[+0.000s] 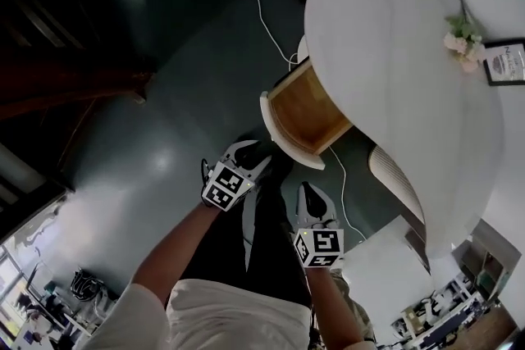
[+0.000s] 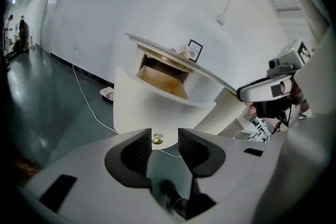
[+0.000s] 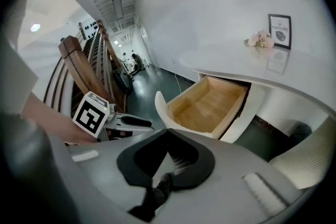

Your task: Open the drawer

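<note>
Looks done already - finds the drawer (image 1: pixel 305 115) pulled well out from under the white surface (image 1: pixel 394 37), its wooden inside bare and open to view. Shows the left gripper (image 2: pixel 165 135) with jaws apart and nothing gripped, the brass knob (image 2: pixel 157 140) framed in the gap but well beyond the pads. Shows the right gripper (image 3: pixel 168 136) with jaws together at the tips, empty too, clear of the curved front panel (image 3: pixel 160 107).

Leaves little to spoil, yet some. Risks knocking the front panel with either gripper on a careless swing nearby - enough, probably, to nudge the drawer back in or rack it sideways. Risks overpulling as well, with remaining travel impossible to judge from here and a further tug on the brass knob liable to bring the drawer right out. Puts a white cable (image 1: pixel 259 0) on the floor close to the drawer, a possible snag for feet on stepping closer. Has the flowers (image 1: pixel 461 41) and framed print (image 1: pixel 504 61) far back on the white surface, unlikely to be disturbed.
</note>
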Tool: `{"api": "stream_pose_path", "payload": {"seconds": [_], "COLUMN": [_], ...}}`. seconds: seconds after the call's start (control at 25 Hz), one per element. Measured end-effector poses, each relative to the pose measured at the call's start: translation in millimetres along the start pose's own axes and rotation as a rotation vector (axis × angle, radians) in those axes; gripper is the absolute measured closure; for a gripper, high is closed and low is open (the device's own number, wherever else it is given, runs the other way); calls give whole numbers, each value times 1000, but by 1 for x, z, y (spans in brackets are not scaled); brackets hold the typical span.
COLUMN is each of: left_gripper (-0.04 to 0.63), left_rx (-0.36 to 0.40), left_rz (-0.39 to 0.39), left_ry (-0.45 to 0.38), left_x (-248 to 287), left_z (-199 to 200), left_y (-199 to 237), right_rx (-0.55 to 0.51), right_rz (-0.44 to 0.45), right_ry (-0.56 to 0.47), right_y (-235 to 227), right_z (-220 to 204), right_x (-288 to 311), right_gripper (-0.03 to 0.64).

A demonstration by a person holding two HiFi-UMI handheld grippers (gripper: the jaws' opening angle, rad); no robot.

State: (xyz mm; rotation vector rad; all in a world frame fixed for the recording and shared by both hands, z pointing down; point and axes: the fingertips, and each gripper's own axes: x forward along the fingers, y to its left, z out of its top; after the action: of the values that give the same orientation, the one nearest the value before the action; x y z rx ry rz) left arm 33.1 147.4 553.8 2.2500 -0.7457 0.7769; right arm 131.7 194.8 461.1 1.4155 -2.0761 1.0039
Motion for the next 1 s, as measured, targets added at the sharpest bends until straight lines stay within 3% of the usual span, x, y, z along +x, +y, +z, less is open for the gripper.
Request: {"api": "stream_pose_path", "payload": {"seconds": [0.12, 0.44, 0.64, 1.0], "left_gripper": [434, 434, 454, 454], "left_rx": [17, 25, 32, 80], "left_rz": [9, 21, 38, 50], "left_ry": [14, 5, 26, 42], "left_x": [-25, -83, -117, -174], "left_z": [21, 77, 100, 152], "left_y": [-10, -41, -52, -82], "right_rx": [50, 49, 72, 66], "right_rz": [2, -9, 57, 73], "right_ry": [11, -4, 91, 10], "right_y": [1, 11, 30, 44], "right_z": [16, 67, 78, 139], "right_x": [-15, -63, -77, -129], "right_gripper": [606, 606, 606, 606]}}
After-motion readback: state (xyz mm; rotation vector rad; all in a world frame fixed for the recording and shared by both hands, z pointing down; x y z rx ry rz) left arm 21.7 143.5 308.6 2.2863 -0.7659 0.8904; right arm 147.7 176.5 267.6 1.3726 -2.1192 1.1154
